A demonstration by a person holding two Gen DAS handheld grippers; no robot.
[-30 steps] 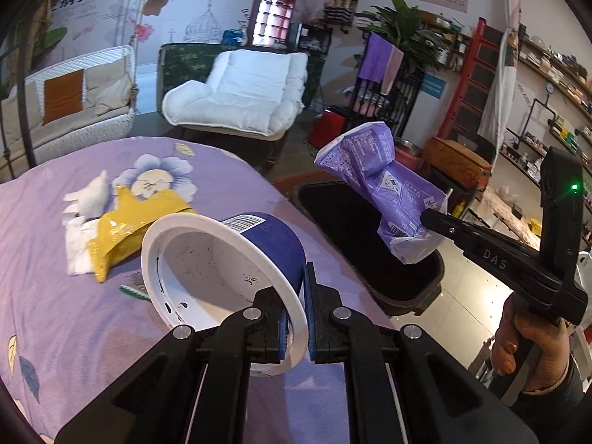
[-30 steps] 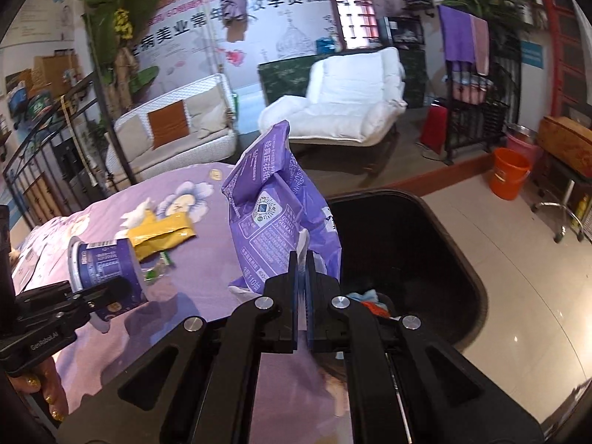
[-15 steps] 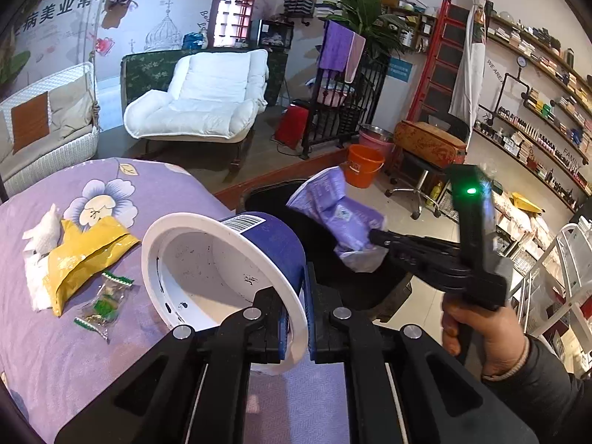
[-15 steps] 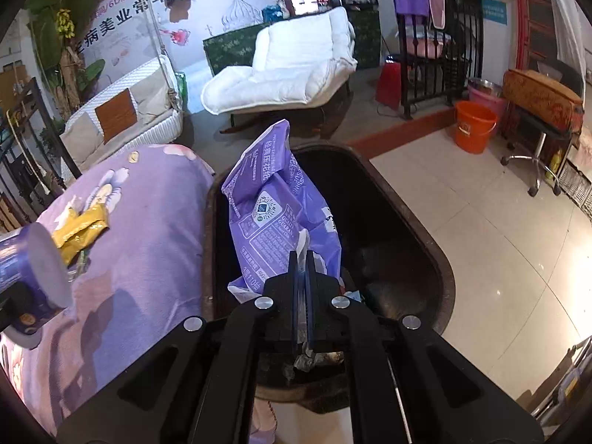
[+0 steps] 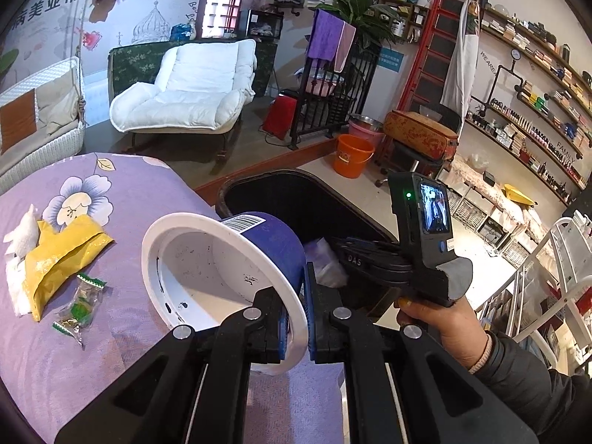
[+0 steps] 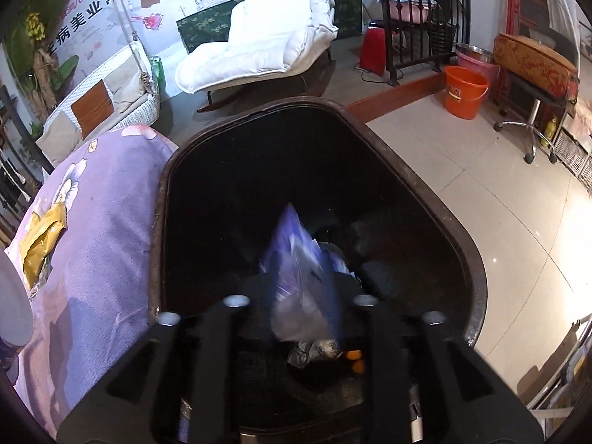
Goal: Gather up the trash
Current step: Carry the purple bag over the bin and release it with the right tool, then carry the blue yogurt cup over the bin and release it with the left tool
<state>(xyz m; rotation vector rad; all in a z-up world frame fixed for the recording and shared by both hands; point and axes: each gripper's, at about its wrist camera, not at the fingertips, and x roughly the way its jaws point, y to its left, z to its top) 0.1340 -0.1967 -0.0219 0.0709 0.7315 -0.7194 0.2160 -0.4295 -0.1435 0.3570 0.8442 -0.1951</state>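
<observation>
My left gripper is shut on the rim of a blue cup with a white inside, held above the purple tablecloth. My right gripper is open over the black trash bin, its jaws spread wide. The purple bag is blurred between the jaws, free of them, inside the bin. In the left wrist view the right gripper reaches into the bin, and a pale bit of the bag shows behind the cup.
A yellow packet, white tissue and a clear green candy wrapper lie on the tablecloth. The bin stands by the table's edge with other trash inside. An orange bucket and a white armchair stand beyond.
My right gripper moved down over the bin and opened; the purple bag left its jaws and drops into the bin. The left gripper still holds the cup and shifted toward the bin.
</observation>
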